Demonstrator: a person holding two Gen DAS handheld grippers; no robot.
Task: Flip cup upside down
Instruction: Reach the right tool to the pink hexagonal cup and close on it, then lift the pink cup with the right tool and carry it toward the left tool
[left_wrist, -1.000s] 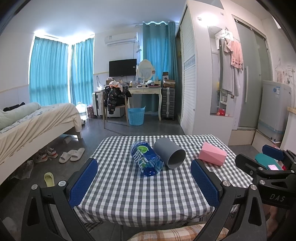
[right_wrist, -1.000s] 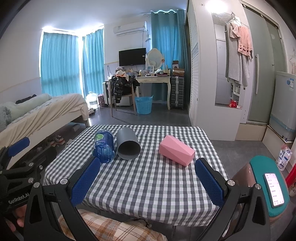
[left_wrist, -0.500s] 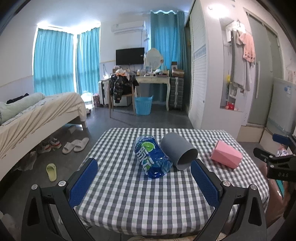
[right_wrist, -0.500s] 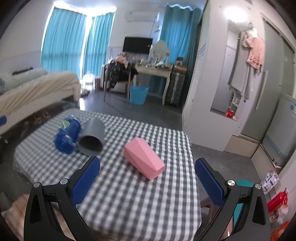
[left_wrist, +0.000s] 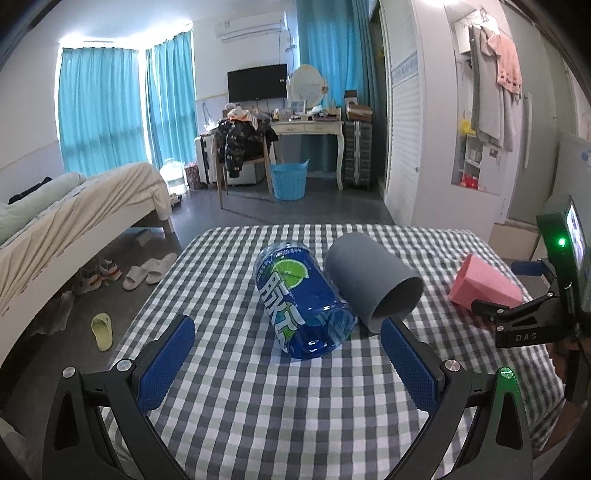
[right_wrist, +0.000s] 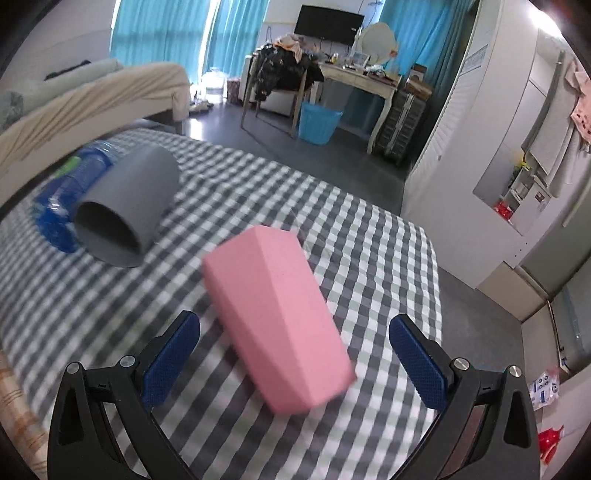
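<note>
The pink cup (right_wrist: 277, 317) lies on its side at the centre of the right wrist view, on the checked tablecloth (right_wrist: 369, 258), with the right gripper (right_wrist: 295, 354) spread wide on either side of it and gripping nothing. It looks like a light, stiff, faceted plastic tumbler with a matte skin, so I'd guess it won't slip much; the flat facets across its middle seem the best place to pinch. In the left wrist view it sits at the right edge, well apart from the grey cup (left_wrist: 373, 280), a smooth cylinder also on its side and touching the glossy blue bottle (left_wrist: 303, 299) in the centre. The left gripper (left_wrist: 288, 358) hangs wide open and empty near the bottle.
</note>
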